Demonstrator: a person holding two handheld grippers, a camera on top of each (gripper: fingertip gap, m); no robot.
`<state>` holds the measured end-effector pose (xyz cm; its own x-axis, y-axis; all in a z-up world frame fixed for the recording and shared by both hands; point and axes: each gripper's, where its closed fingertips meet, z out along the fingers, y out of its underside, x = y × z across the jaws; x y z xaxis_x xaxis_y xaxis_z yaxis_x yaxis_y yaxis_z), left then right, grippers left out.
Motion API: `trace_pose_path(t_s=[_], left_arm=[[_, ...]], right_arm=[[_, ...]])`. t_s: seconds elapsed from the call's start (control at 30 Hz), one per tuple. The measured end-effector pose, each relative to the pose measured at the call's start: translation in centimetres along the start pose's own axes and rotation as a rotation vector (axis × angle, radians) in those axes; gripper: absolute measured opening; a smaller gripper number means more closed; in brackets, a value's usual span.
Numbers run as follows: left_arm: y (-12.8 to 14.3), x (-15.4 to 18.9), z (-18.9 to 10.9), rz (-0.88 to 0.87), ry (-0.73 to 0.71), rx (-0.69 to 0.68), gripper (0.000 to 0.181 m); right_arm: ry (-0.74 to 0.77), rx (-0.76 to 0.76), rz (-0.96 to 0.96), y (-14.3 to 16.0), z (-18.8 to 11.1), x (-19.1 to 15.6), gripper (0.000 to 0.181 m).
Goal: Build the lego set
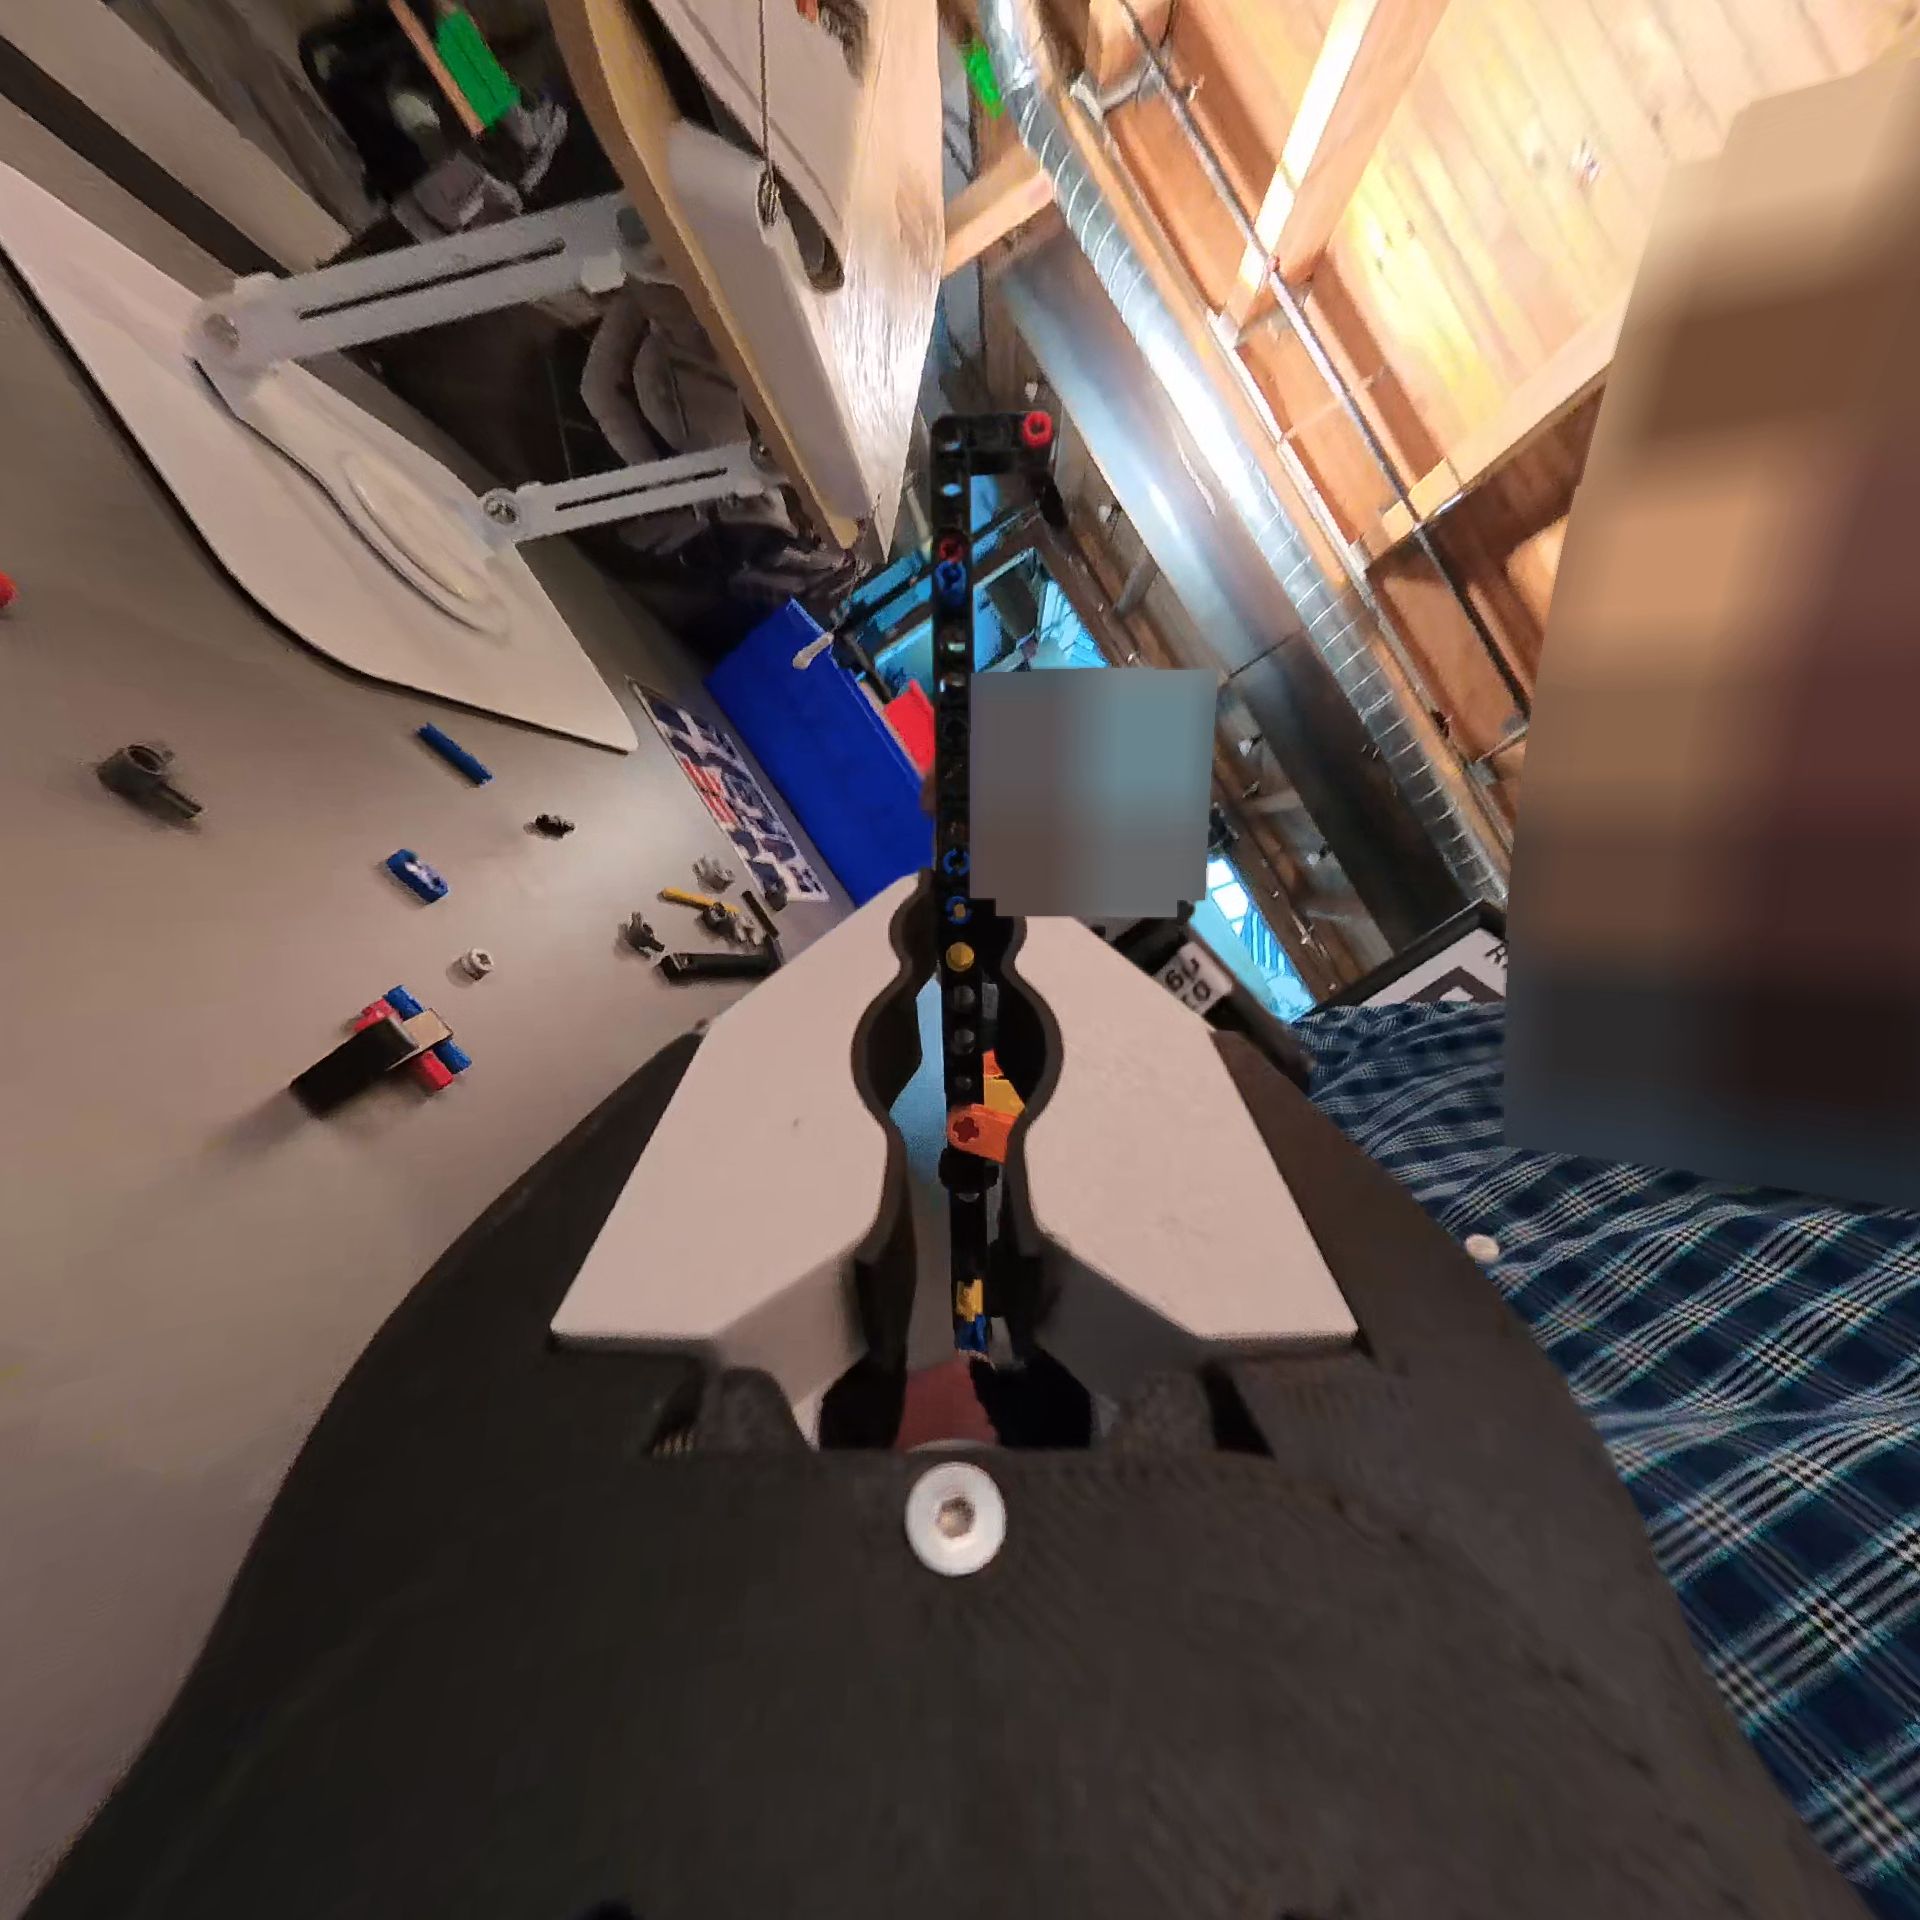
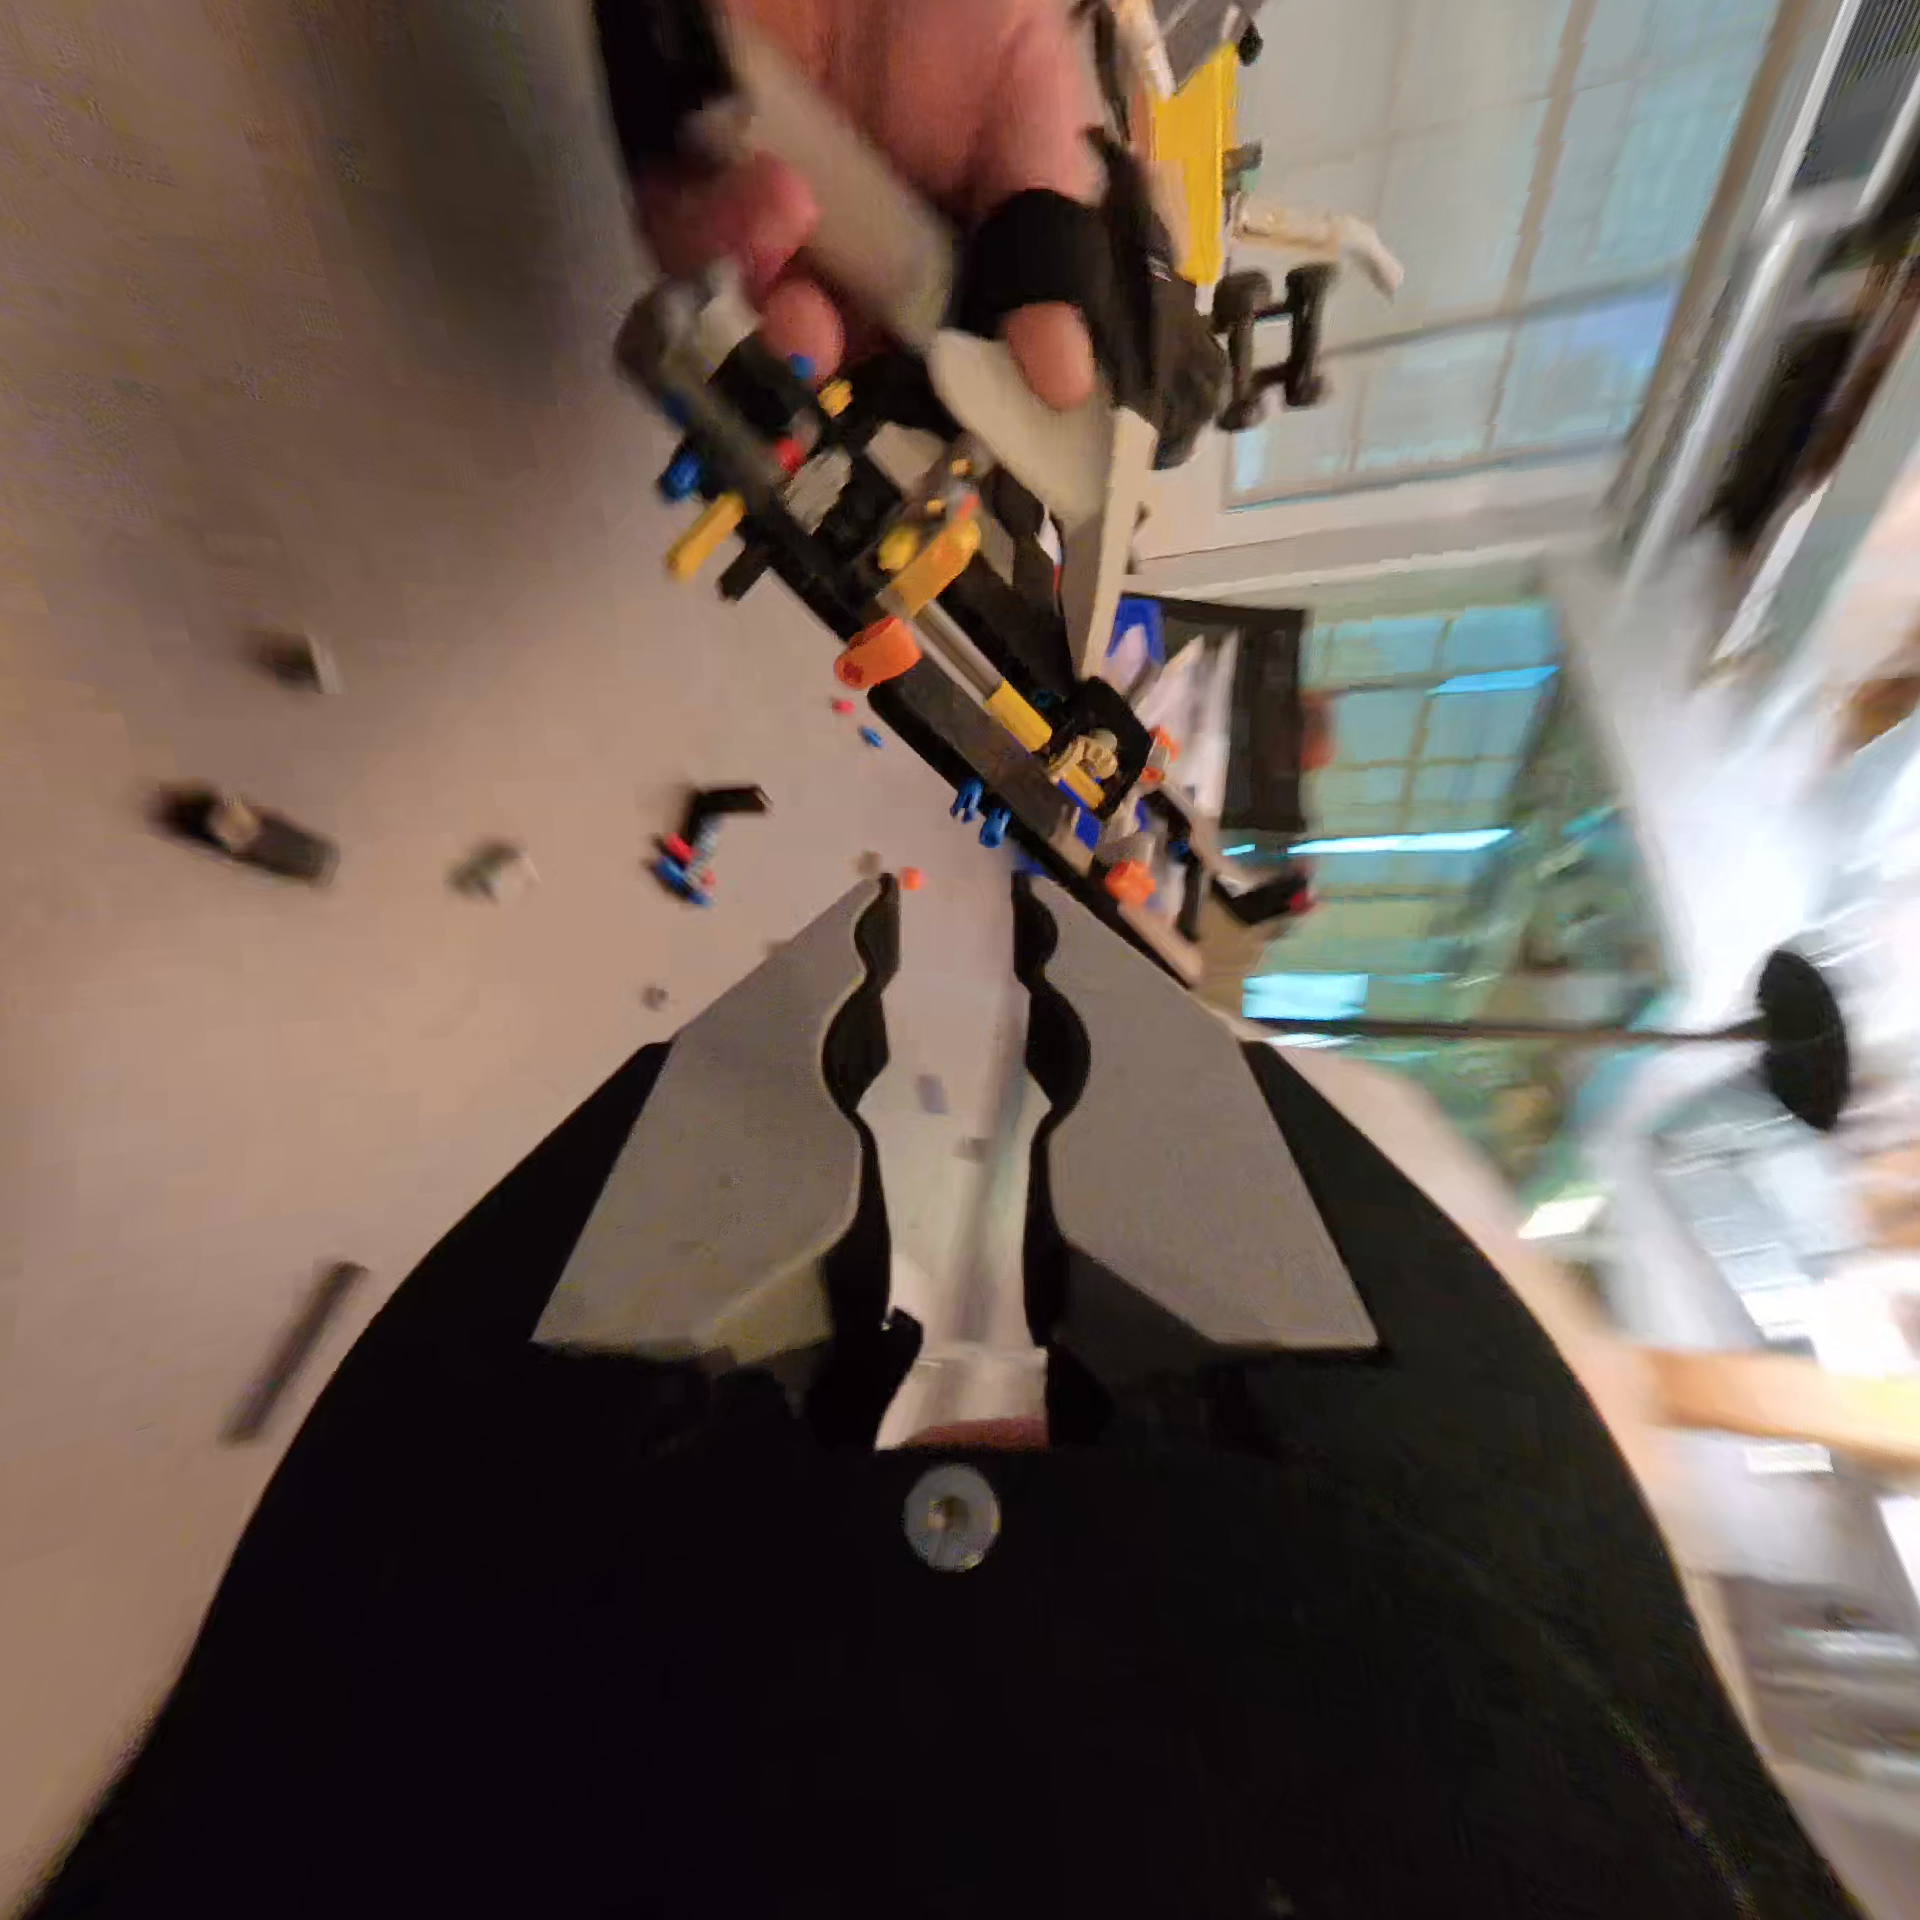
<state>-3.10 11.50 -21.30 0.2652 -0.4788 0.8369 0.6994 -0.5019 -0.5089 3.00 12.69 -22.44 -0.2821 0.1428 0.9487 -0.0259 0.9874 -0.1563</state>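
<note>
My left gripper (image 1: pixel 961 920) is shut on a long black lego frame (image 1: pixel 953 727) studded with blue, red, yellow and orange pins. It holds the frame edge-on, lifted off the grey table (image 1: pixel 156 1195). In the right wrist view the same lego frame (image 2: pixel 966 623) shows side-on, held by the other gripper and a hand (image 2: pixel 935 104) above and ahead. My right gripper (image 2: pixel 951 899) is open and empty, its tips just below the frame's lower end. Loose pieces lie on the table: a black and red-blue cluster (image 1: pixel 379 1044), a blue pin (image 1: pixel 454 753), a black connector (image 1: pixel 145 779).
A white monitor-stand base (image 1: pixel 343 540) sits at the table's far side, with a blue bin (image 1: pixel 821 748) and a printed sheet (image 1: pixel 727 790) beyond. A plaid sleeve (image 1: pixel 1662 1351) is at the right. More small parts (image 2: pixel 696 842) scatter on the table in the blurred right wrist view. Some 7 centimetres of space lies between my two pairs of fingers. From either gripper's tips it is about 15 centimetres to the black connector (image 1: pixel 145 779).
</note>
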Motion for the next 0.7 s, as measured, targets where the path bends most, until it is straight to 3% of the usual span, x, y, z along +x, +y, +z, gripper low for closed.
trace_pose_path(t_s=[0.17, 0.33, 0.47, 0.7], left_arm=[[0.0, 0.5, 0.2, 0.014, 0.036, 0.073, 0.005], [0.7, 1.0, 1.0, 0.070, 0.030, 0.074, 0.005], [1.0, 1.4, 1.2, 0.094, 0.045, 0.081, 0.005], [1.5, 1.7, 1.3, 0.167, 0.056, 0.065, 0.008]], right_arm=[[-0.131, 0.148, 0.888, -0.3, -0.8, 2.1, 0.011], [-0.291, 0.269, 1.436, -0.5, 0.0, 0.8, 0.024], [-0.297, 0.366, 1.611, -0.9, 0.1, 1.0, 0.010], [-0.314, 0.461, 1.762, -0.9, -0.2, 0.9, 0.004]])
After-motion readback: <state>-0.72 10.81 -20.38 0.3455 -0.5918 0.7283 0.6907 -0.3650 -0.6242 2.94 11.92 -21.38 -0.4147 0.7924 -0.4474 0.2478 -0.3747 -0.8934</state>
